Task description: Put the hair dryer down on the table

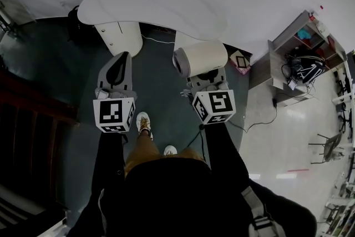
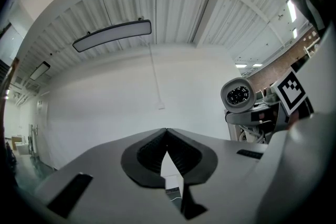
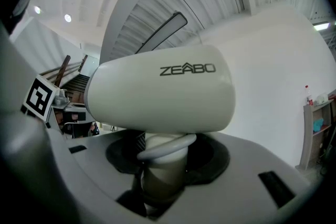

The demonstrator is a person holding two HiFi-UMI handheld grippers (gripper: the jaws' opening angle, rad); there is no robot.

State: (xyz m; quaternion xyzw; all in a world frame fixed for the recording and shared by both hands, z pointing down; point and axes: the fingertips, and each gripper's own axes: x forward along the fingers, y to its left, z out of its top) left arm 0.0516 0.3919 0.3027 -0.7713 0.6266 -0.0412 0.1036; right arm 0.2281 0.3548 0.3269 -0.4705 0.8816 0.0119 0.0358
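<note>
**Carrying the hair dryer to the tabletop**

Your right hand-held gripper (image 3: 163,165) is squeezed tight on the handle of the white hair dryer (image 3: 163,97). The dryer is up in the air over the dark floor (image 1: 161,91), near the edge of the white tabletop (image 1: 150,0). It looks like you are on the carrying step. Next, I think you need to reach over the tabletop, go down slowly, then let go. Your left hand-held gripper (image 2: 167,147) is closed and holds nothing.

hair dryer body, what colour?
Off-white hair dryer, with dark lettering on its side; shows best in the right gripper view.
</note>
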